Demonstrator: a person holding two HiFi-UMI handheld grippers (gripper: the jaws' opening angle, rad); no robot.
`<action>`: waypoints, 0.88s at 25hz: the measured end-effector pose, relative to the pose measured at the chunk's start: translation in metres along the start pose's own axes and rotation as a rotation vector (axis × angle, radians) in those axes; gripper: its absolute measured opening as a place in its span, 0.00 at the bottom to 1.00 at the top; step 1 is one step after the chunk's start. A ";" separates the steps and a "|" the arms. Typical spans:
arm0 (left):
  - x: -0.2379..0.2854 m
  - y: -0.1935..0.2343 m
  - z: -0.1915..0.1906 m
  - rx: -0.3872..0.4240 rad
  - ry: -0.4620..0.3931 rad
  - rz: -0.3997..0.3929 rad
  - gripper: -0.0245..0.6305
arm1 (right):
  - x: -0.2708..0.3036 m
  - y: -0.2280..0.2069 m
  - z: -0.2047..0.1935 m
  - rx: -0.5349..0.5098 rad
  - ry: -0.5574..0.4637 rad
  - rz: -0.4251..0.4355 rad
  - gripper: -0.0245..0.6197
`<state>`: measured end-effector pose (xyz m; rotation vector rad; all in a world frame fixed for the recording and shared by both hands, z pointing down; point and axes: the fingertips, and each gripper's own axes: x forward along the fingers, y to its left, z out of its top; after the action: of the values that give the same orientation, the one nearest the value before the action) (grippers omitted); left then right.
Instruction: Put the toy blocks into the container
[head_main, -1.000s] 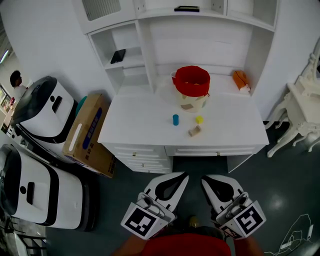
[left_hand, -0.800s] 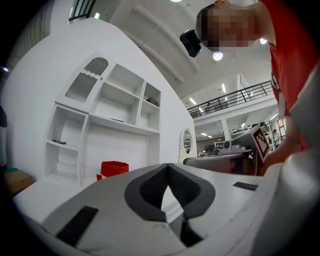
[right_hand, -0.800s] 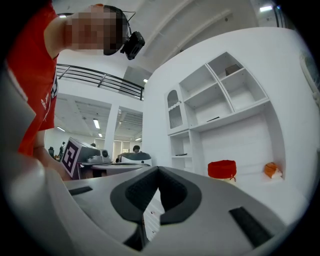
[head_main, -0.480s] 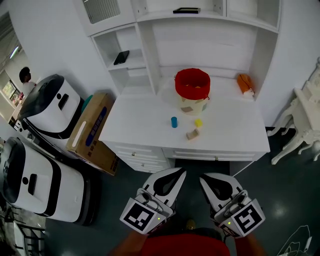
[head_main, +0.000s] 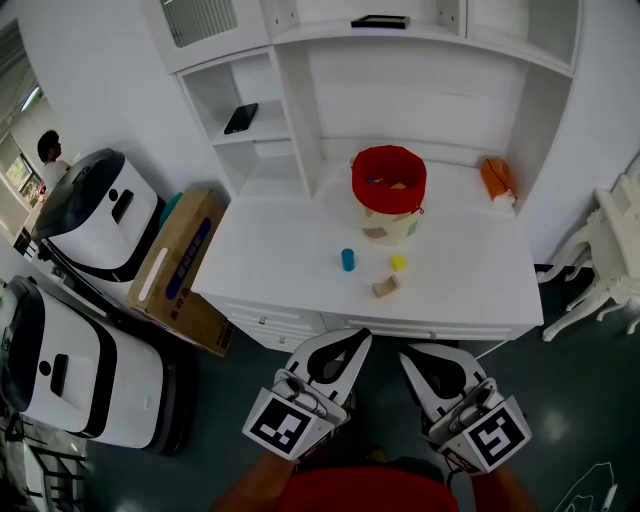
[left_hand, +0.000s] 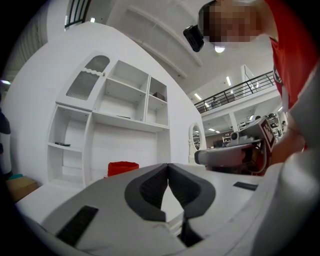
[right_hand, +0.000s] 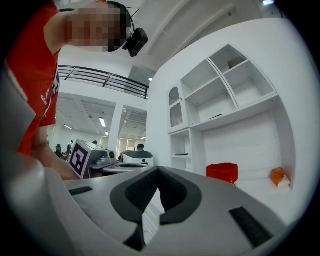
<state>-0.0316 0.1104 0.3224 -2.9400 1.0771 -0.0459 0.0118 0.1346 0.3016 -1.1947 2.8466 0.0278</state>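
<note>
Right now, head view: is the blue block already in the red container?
No, the blue block stands on the white desk, apart from the red container and on the person's side of it.

The counter (head_main: 268, 240) and the shelf unit (head_main: 300, 95) above it are plain white. The container (head_main: 389, 192) is bright red at the rim and inside, and cream outside with tan and grey patches. In front of it lie a blue cylinder block (head_main: 348, 260), a yellow block (head_main: 398, 262) and a pale wooden block (head_main: 385, 286). An orange object (head_main: 497, 178) lies at the counter's far right. The cardboard box (head_main: 178, 265) is brown with blue print. Two machines (head_main: 85, 215) are white with black bands. The left gripper (head_main: 354, 340) and the right gripper (head_main: 409, 353) are white with black finger pads and carry black-and-white square markers. The floor (head_main: 590, 400) is dark grey-green.
</note>
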 end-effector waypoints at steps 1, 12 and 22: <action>0.005 0.007 -0.002 0.002 0.001 0.000 0.06 | 0.006 -0.006 -0.001 -0.003 0.001 -0.006 0.05; 0.059 0.112 -0.023 0.011 0.045 -0.006 0.06 | 0.084 -0.071 -0.008 0.009 0.010 -0.080 0.05; 0.110 0.177 -0.068 0.082 0.129 -0.068 0.13 | 0.135 -0.116 -0.025 0.016 0.055 -0.156 0.05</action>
<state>-0.0641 -0.0955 0.3899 -2.9334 0.9622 -0.2779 -0.0009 -0.0444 0.3191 -1.4320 2.7834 -0.0341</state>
